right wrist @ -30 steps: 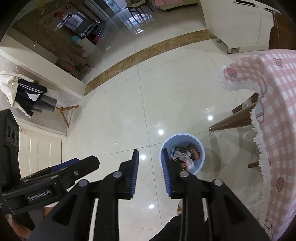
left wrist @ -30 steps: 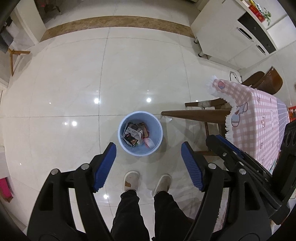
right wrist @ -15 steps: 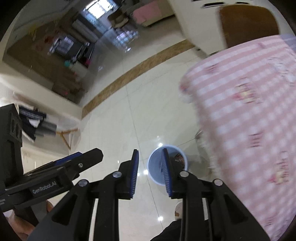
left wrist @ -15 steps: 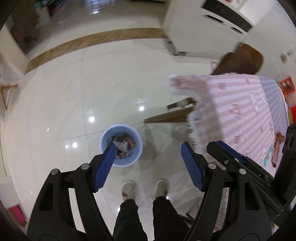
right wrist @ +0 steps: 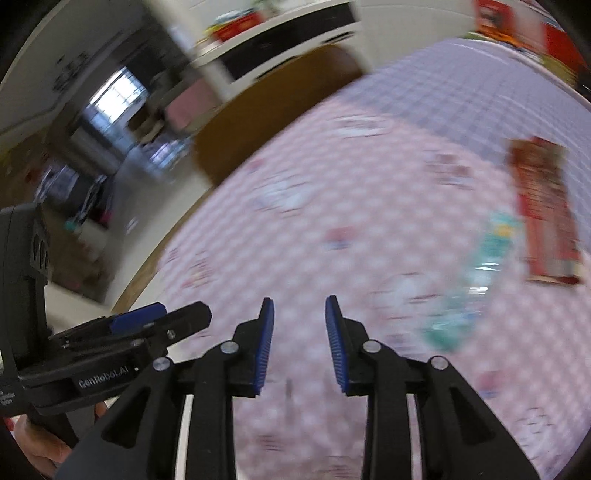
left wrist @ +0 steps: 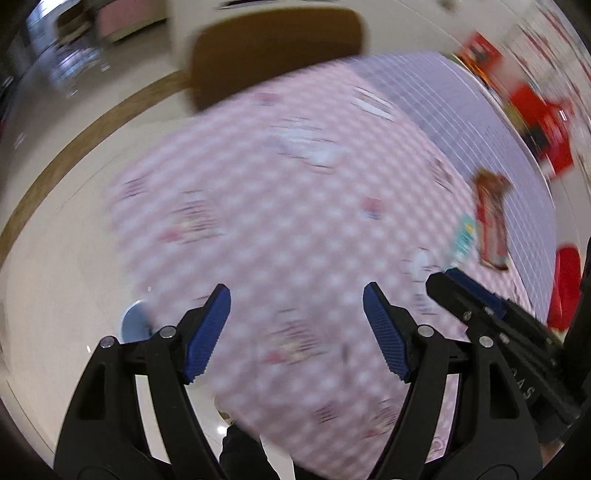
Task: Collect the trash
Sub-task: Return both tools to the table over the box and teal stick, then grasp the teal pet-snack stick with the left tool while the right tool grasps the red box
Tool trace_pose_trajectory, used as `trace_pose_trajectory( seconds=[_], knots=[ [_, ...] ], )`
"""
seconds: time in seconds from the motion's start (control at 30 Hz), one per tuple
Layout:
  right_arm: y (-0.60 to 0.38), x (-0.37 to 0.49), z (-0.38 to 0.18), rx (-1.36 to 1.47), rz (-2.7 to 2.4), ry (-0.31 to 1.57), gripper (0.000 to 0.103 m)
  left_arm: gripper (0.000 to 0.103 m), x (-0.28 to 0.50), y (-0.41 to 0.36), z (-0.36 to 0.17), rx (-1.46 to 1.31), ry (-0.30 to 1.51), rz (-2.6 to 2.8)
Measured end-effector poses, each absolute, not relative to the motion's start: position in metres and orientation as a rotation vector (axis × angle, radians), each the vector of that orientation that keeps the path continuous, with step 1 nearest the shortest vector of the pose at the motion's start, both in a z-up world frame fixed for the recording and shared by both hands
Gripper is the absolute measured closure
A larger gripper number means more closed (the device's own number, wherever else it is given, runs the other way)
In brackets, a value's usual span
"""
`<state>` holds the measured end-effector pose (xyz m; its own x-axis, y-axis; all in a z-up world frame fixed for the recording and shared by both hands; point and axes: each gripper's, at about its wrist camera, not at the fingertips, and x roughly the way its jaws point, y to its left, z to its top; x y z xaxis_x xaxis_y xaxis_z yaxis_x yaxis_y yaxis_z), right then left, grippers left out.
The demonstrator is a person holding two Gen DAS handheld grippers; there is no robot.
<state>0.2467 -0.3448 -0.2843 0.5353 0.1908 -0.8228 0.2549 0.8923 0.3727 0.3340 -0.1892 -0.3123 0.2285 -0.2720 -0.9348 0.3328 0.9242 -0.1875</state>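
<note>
Both views are motion-blurred. A red-brown snack wrapper (left wrist: 491,218) lies on the pink checked tablecloth (left wrist: 295,206) at the right, with a teal wrapper (left wrist: 463,238) beside it. In the right wrist view the red-brown wrapper (right wrist: 543,210) and teal wrapper (right wrist: 469,284) lie right of my fingers. My left gripper (left wrist: 297,314) is wide open and empty above the cloth. My right gripper (right wrist: 299,321) is open with a narrow gap and empty. The blue trash bin (left wrist: 135,325) peeks out at the table's left edge.
A brown chair back (left wrist: 273,48) stands at the table's far side. Red items (left wrist: 543,122) sit at the far right of the table. White cabinets (right wrist: 280,33) line the back wall. Glossy tiled floor (left wrist: 55,206) lies left of the table.
Both grippers have swung up and right from the bin on the floor to over the table. The right gripper's gap has widened a little. The wrappers have come into view.
</note>
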Motion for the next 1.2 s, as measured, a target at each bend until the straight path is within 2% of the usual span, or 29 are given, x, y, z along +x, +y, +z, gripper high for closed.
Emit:
trace_pose_trajectory(
  seconds=[0.3, 0.7, 0.9, 1.0, 1.07, 1.1, 1.2],
  knots=[
    [-0.464, 0.201, -0.305, 0.579, -0.265, 0.995, 0.074, 0.03, 0.313, -0.32, -0.342, 0.213, 1.307, -0.632],
    [-0.52, 0.173, -0.314, 0.627, -0.393, 0.945, 0.072, 0.03, 0.3, -0.401, -0.368, 0.461, 1.273, -0.724],
    [-0.537, 0.176, -0.314, 0.607, -0.453, 0.906, 0.055, 0.035, 0.308, -0.411, -0.382, 0.5, 1.293, -0.695],
    [-0.548, 0.18, -0.321, 0.602, -0.497, 0.9, 0.049, 0.045, 0.316, -0.412, -0.387, 0.474, 1.314, -0.671],
    [-0.554, 0.182, -0.327, 0.606, -0.512, 0.9, 0.049, 0.059, 0.318, -0.414, -0.387, 0.476, 1.293, -0.661],
    [-0.557, 0.184, -0.33, 0.603, -0.519, 0.901, 0.049, 0.073, 0.321, -0.414, -0.386, 0.474, 1.286, -0.659],
    [-0.566, 0.194, -0.342, 0.613, -0.522, 0.908, 0.049, 0.075, 0.332, -0.41, -0.383, 0.402, 1.306, -0.666]
  ],
)
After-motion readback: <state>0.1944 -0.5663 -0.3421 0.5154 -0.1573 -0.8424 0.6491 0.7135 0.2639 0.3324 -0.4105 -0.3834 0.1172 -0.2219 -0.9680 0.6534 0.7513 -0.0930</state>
